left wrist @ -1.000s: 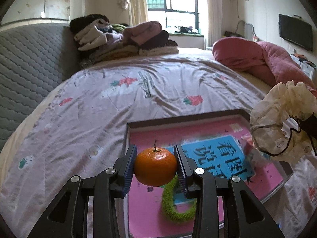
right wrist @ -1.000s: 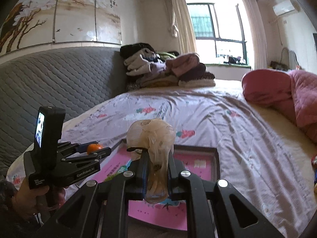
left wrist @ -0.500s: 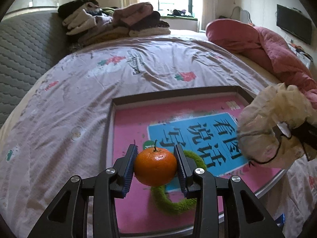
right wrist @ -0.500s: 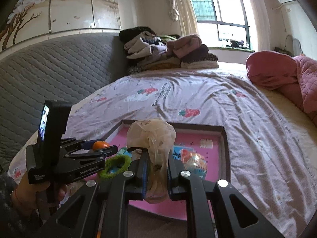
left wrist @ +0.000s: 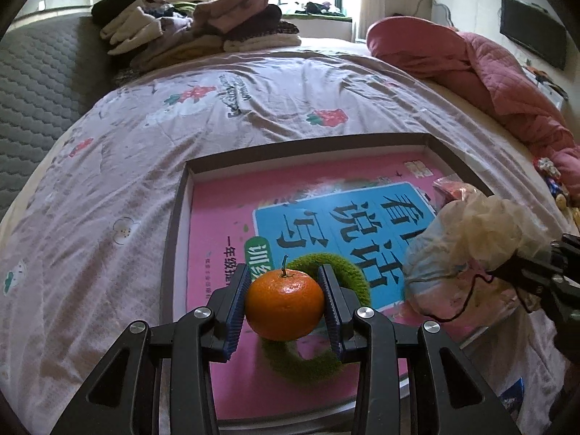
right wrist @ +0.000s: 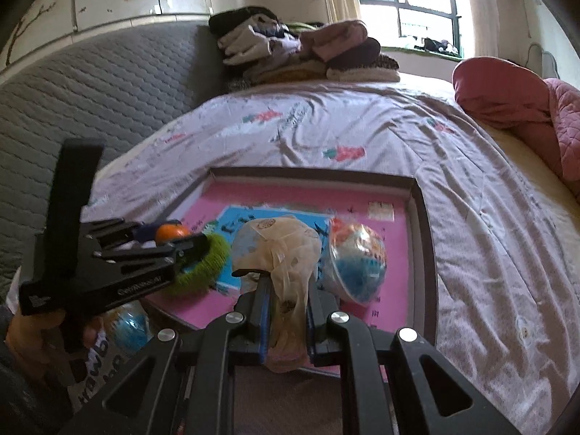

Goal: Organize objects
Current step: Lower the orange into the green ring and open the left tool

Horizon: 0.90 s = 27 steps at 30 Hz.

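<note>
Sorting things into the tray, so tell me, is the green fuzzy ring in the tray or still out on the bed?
In the tray: the green ring lies on its pink floor.

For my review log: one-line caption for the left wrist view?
Left gripper clamps a tangerine above the green ring in the pink-lined tray.

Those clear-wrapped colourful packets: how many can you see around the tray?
3. One packet is pinched in the right gripper over the tray; one lies inside the tray beside it; one, blurred, sits on the bed below the left gripper. Others may be hidden.
</note>
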{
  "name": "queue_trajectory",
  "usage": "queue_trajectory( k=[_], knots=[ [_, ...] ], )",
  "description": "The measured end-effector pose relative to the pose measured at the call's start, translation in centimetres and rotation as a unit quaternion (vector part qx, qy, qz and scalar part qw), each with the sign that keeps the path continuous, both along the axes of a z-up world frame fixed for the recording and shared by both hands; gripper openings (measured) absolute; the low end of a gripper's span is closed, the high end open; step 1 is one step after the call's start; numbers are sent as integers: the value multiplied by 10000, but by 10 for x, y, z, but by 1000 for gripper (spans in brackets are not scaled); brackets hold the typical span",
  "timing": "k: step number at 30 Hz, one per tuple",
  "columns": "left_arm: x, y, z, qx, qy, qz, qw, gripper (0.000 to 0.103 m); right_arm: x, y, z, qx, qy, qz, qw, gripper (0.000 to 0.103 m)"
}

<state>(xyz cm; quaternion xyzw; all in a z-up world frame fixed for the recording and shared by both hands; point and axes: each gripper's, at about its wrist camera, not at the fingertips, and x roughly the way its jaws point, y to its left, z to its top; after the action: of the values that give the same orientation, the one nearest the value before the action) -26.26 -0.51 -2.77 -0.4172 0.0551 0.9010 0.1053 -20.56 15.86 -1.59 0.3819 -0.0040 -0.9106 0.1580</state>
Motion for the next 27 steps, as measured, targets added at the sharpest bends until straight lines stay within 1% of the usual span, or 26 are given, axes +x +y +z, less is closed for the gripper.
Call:
queue_trajectory(
  k=[4, 7, 16, 22, 27],
  knots=[
    [1, 4, -2, -78, -24, -71, 9999, 39, -2, 0, -7, 65, -189, -25, 9998, 16],
    [1, 4, -2, -144, -21, -29, 9999, 40, -3, 2, -13, 126, -307, -98, 9994, 16],
    [-4, -2, -4, -317, -42, 179, 9993, 40, -6, 7, -19, 472, -374, -333, 9976, 20],
    [-4, -1, -8, -287, -172, 114, 9994, 40, -9, 9, -22, 434, -534, -387, 9969, 20],
    [-4, 1, -8, -247, -262, 59, 9993, 40, -10, 9, -20, 435, -591, -419, 9964, 28]
  ],
)
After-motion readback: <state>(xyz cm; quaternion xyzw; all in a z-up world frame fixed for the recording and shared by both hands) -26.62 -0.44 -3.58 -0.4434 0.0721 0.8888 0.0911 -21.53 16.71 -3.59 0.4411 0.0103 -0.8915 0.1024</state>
